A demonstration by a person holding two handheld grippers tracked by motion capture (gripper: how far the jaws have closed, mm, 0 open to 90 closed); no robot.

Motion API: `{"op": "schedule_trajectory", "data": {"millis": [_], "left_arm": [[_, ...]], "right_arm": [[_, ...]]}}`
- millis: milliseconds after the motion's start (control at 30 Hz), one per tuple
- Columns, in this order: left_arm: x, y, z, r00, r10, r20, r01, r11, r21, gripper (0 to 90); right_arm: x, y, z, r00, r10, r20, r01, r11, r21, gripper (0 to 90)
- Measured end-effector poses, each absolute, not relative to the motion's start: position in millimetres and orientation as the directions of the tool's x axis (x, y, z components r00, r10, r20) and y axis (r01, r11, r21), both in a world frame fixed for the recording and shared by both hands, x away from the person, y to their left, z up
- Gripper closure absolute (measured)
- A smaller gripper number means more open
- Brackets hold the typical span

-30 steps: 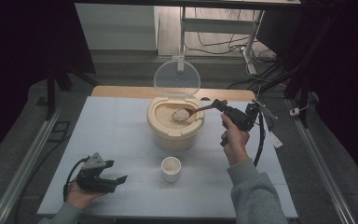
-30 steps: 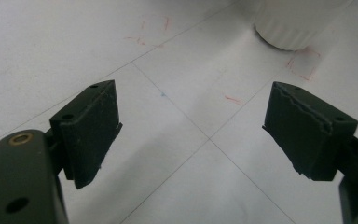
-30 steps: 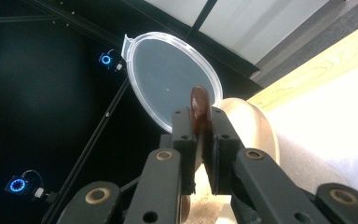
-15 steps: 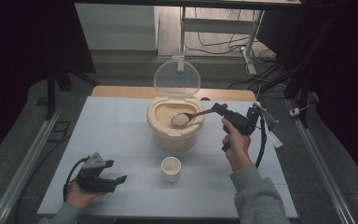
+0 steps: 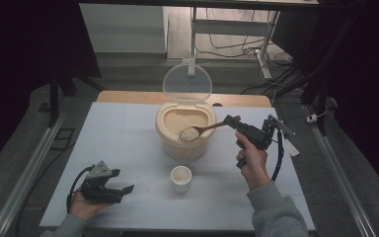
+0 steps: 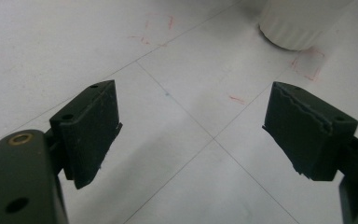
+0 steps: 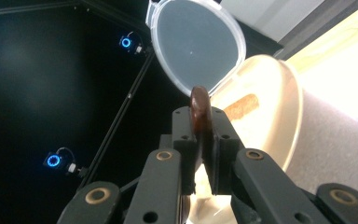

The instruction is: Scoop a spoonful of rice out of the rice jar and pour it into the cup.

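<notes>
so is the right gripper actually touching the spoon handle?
Touching. In the right gripper view the right gripper has both jaws pressed flat on the wooden spoon handle, no gap either side.

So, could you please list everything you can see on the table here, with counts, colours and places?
Round beige rice container: one, beige, far middle of table, filled with rice.
Clear hinged plastic lid: one, transparent, standing open behind the container.
Brown wooden spoon: one, brown, heaped with rice above the container's near rim.
Small white ribbed cup: one, white, in front of the container.
White table: one, white, marked with thin lines.
Left claw: black, open, near left corner.
Right claw: black, shut on the spoon's handle.
</notes>
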State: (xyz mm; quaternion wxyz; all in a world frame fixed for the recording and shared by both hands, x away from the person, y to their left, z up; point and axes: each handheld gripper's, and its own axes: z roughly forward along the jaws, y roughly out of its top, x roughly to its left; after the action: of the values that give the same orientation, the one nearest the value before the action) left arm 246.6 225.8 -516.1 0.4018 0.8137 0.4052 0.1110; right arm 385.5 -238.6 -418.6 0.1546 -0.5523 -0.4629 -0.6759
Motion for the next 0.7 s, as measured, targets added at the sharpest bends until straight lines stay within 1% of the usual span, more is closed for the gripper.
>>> {"op": "schedule_trajectory", "data": {"millis": [400,700], "left_arm": [[246.4,226.7,-515.7,0.646,0.749,-0.145,0.57,-0.348,0.745,17.8],[246.5,226.8,-515.9,0.646,0.75,-0.145,0.57,-0.348,0.744,17.7]], "right_arm": [[371.0,-235.1,-426.3,-0.347,0.286,0.893,0.757,-0.476,0.447,83.2],[364.4,-238.2,-433.7,-0.338,0.285,0.897,0.764,-0.474,0.438,83.3]]}}
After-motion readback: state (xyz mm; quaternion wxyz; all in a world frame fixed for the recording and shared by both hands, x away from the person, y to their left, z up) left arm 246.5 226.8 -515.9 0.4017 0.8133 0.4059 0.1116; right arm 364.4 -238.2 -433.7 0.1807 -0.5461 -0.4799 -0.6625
